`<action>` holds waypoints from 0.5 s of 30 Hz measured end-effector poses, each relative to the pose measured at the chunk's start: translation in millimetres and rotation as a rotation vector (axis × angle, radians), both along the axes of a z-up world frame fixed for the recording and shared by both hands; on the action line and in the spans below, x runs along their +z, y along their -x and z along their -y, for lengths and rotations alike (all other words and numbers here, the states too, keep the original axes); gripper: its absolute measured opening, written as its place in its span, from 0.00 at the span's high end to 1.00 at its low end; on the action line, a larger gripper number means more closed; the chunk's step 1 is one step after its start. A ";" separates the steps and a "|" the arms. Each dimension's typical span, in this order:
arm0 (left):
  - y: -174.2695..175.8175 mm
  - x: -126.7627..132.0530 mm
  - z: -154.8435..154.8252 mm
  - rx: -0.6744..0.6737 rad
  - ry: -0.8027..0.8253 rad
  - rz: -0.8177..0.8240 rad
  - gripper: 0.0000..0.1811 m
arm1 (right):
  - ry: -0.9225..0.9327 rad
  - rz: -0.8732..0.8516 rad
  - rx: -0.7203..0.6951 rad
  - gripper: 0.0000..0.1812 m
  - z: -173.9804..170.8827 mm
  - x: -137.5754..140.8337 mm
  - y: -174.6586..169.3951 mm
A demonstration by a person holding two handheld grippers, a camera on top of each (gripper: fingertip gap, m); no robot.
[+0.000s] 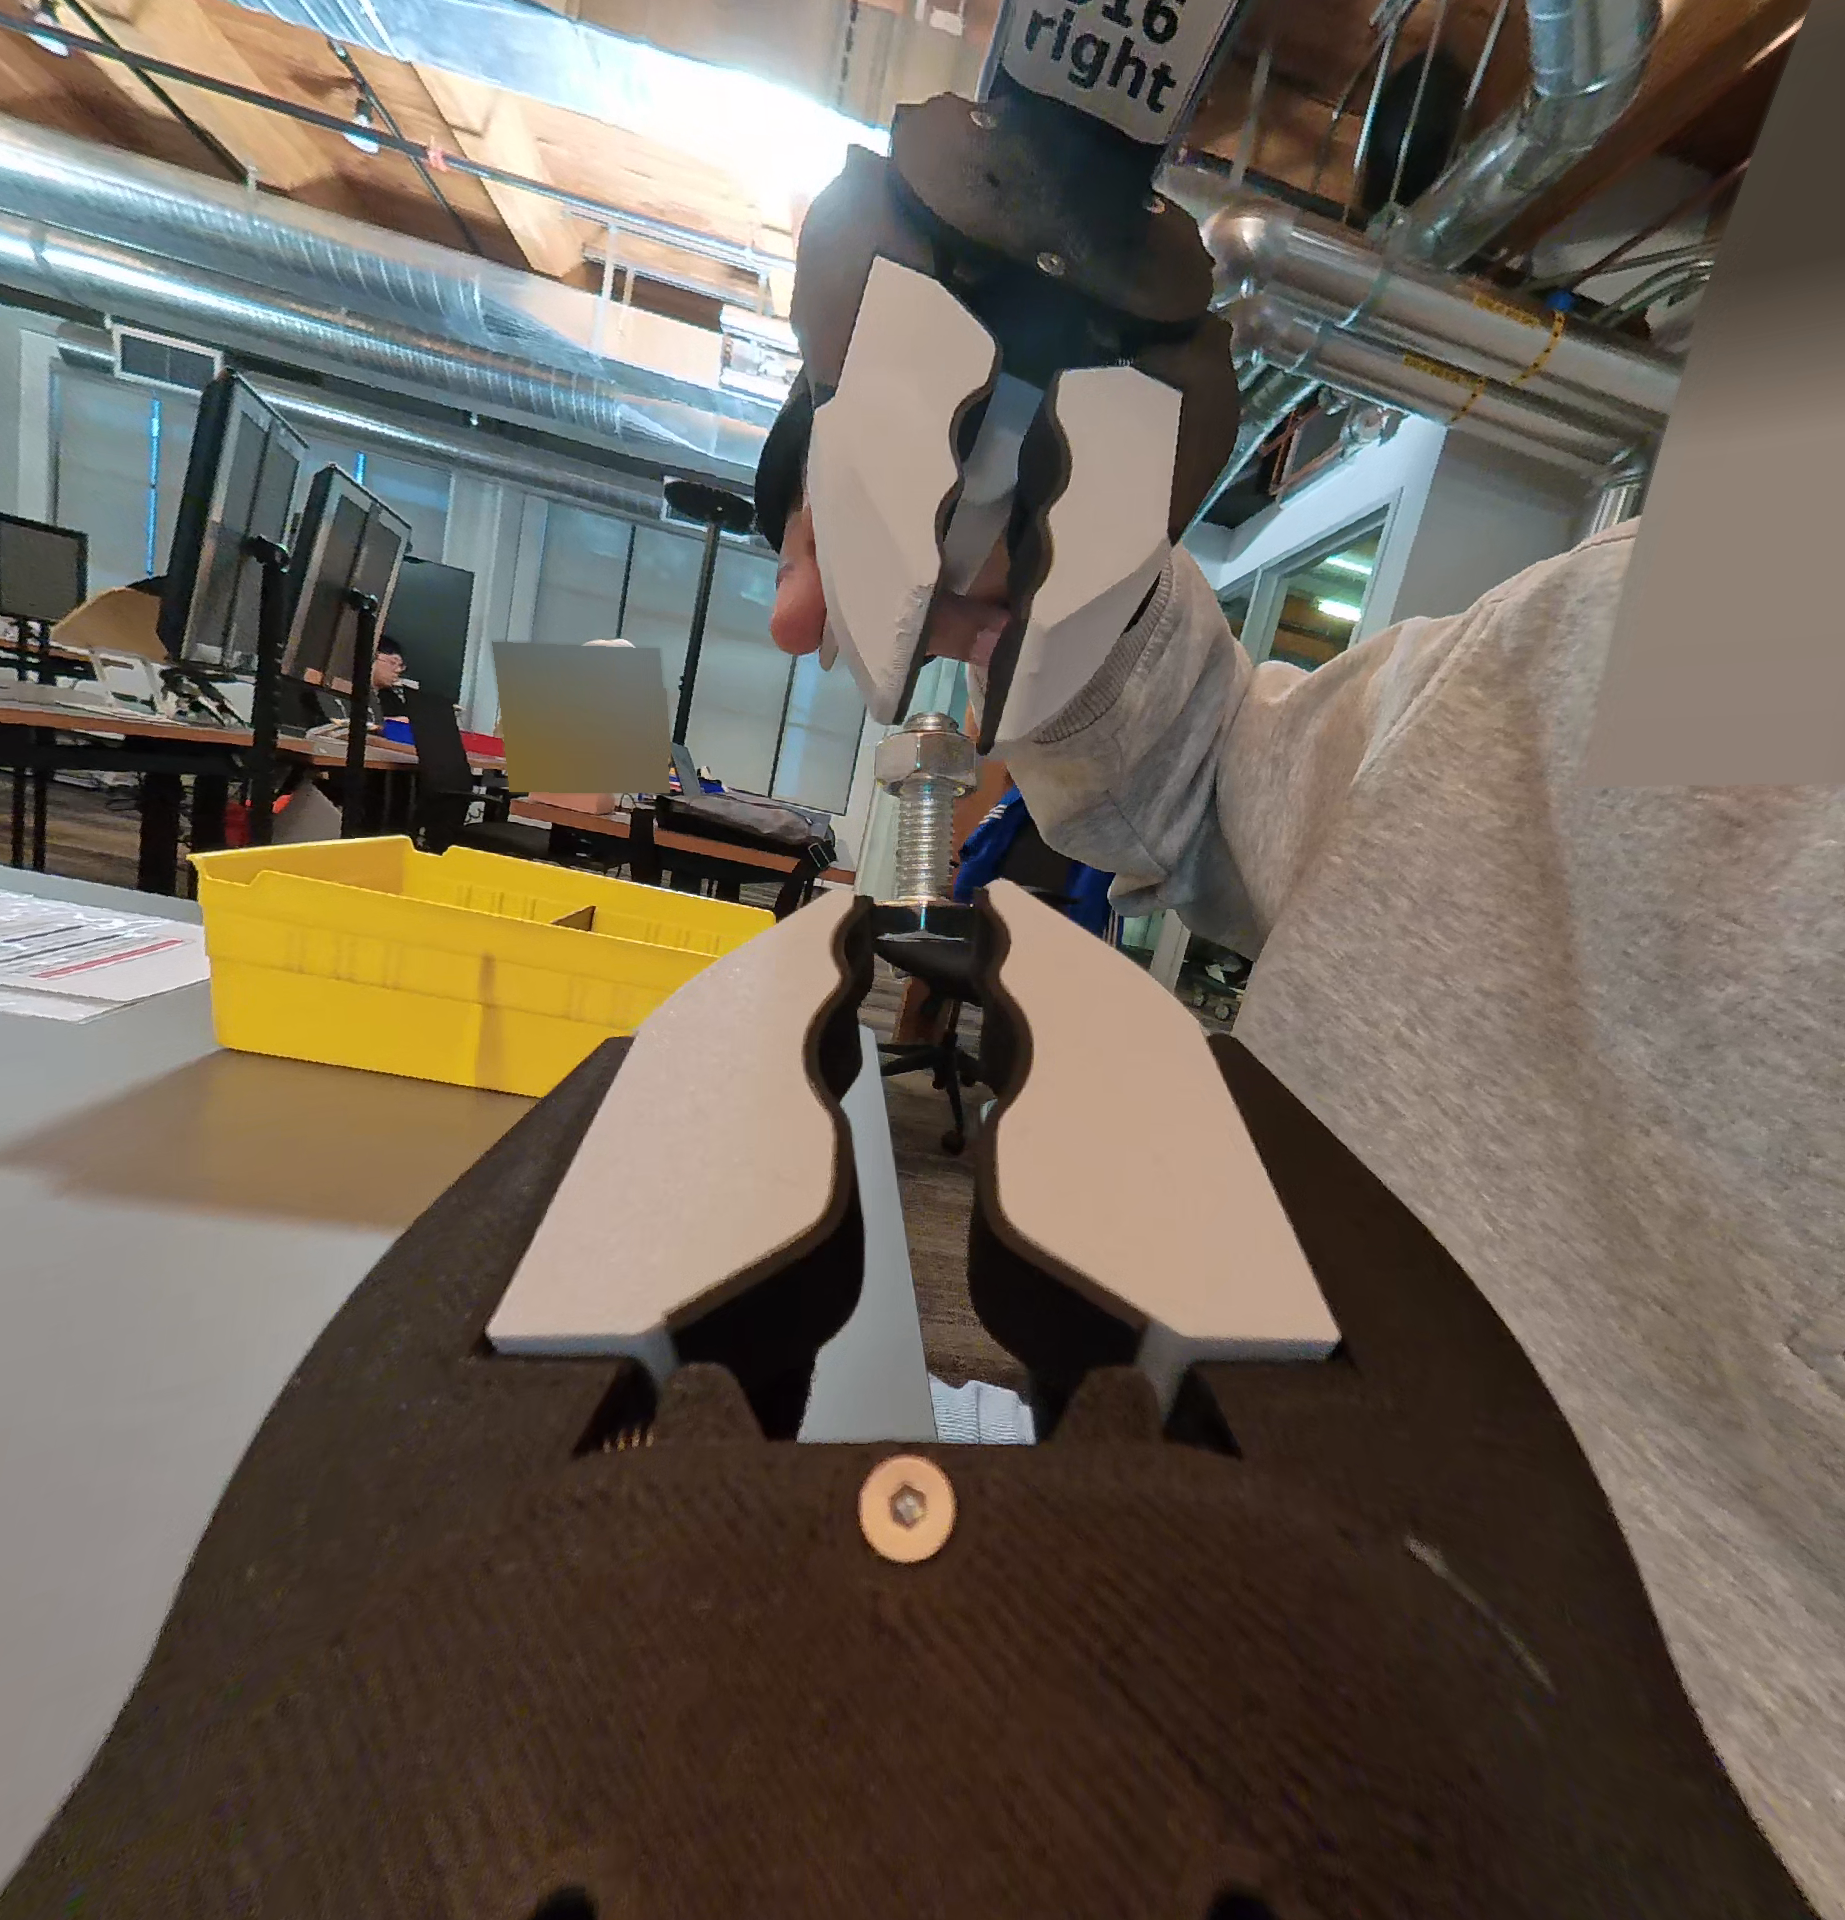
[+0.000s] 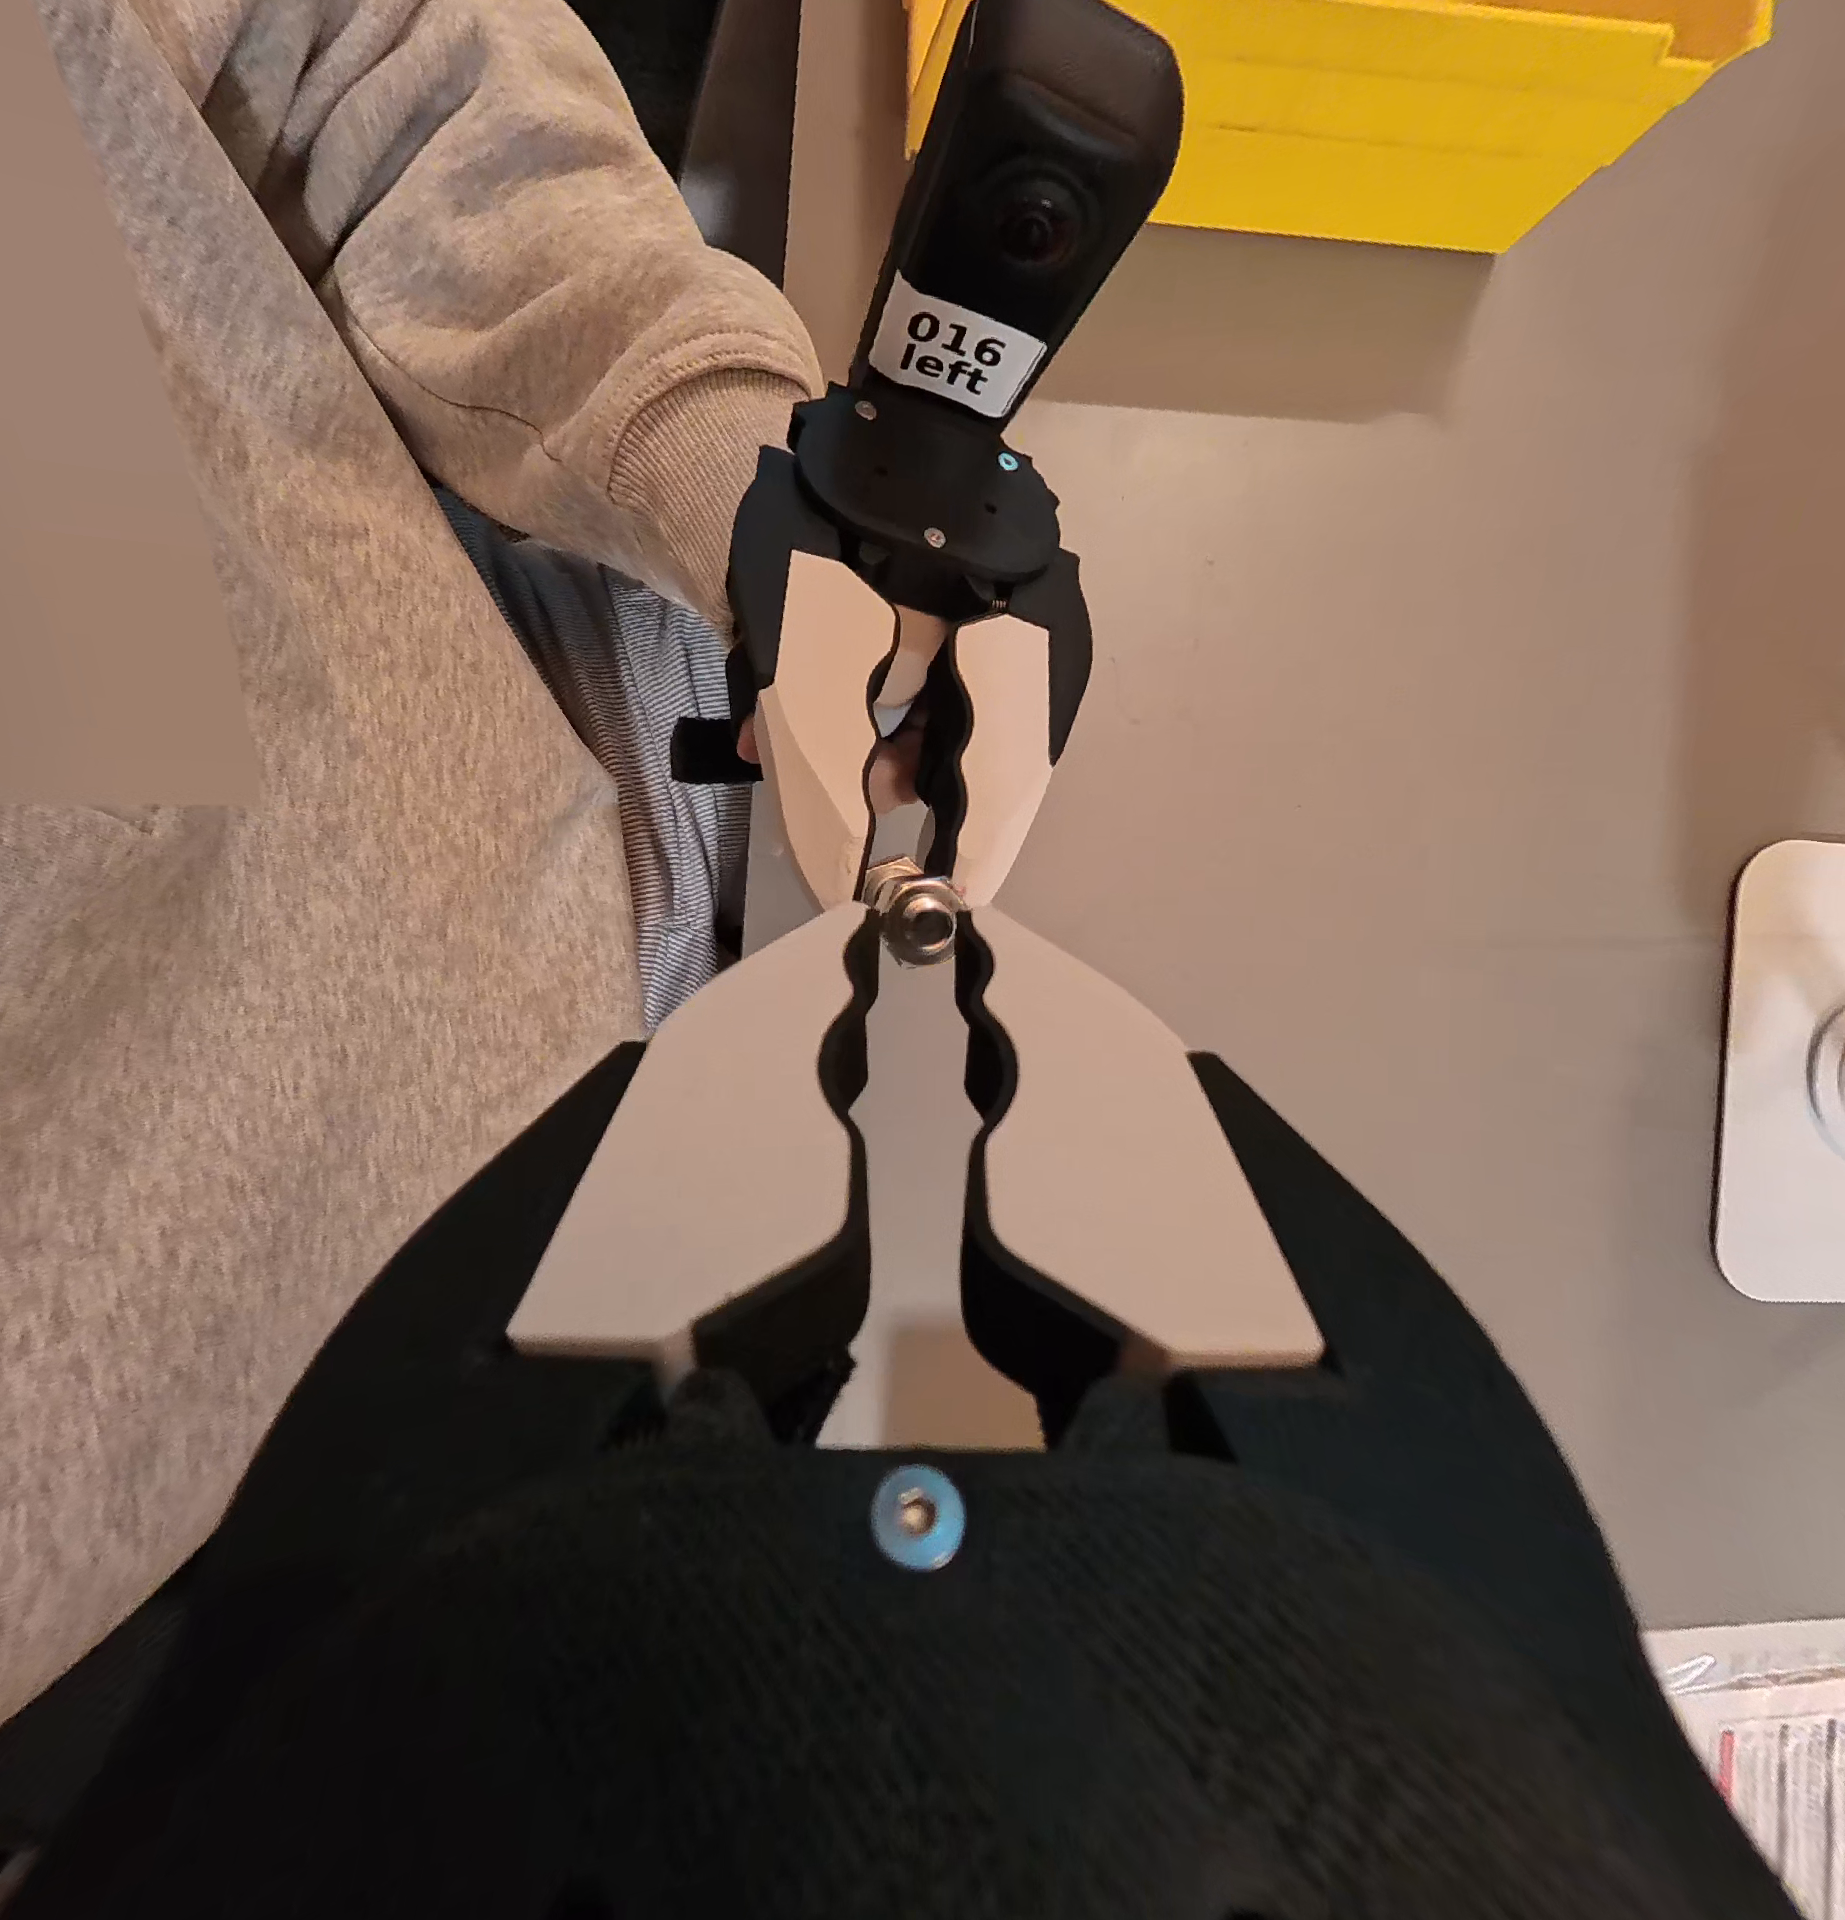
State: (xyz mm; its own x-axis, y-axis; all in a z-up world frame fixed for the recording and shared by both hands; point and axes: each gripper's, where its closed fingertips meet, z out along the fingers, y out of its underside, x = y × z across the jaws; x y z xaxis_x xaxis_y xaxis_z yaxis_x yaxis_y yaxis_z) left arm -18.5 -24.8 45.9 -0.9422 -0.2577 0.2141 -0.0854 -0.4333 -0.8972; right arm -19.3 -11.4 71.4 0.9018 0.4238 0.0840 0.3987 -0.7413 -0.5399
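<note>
My left gripper [image 1: 923,914] is shut on the head of a silver bolt [image 1: 920,847] and holds it upright above the table's edge. A hex nut [image 1: 924,764] sits near the top of the thread. My right gripper [image 1: 939,722] comes down from above, and its tips close around the upper part of the nut. In the right wrist view my right gripper [image 2: 918,920] has the nut [image 2: 916,925] between its tips, with the left gripper [image 2: 918,883] just beyond, pointing back at it. Grey sleeves [image 1: 1417,831] hold both tools.
A yellow divided bin [image 1: 430,956] stands on the grey table [image 1: 118,1299], left of the grippers; it also shows in the right wrist view [image 2: 1365,125]. Printed sheets [image 1: 56,945] lie behind it. A white square block with a clear round piece [image 2: 1791,1070] sits on the right. The tips of both grippers are at nearly the same place.
</note>
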 end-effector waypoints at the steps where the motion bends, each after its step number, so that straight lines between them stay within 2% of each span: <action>1: 0.6 0.2 0.5 -0.002 -0.002 0.003 0.89 | 0.001 -0.009 0.001 0.92 0.2 0.2 0.7; 11: 4.4 0.2 3.1 -0.013 -0.011 0.022 0.89 | 0.014 -0.131 -0.019 0.95 2.3 0.6 4.0; 15: 3.2 -1.1 2.6 -0.006 -0.012 0.020 0.89 | 0.011 -0.126 -0.015 0.95 1.7 -0.4 3.0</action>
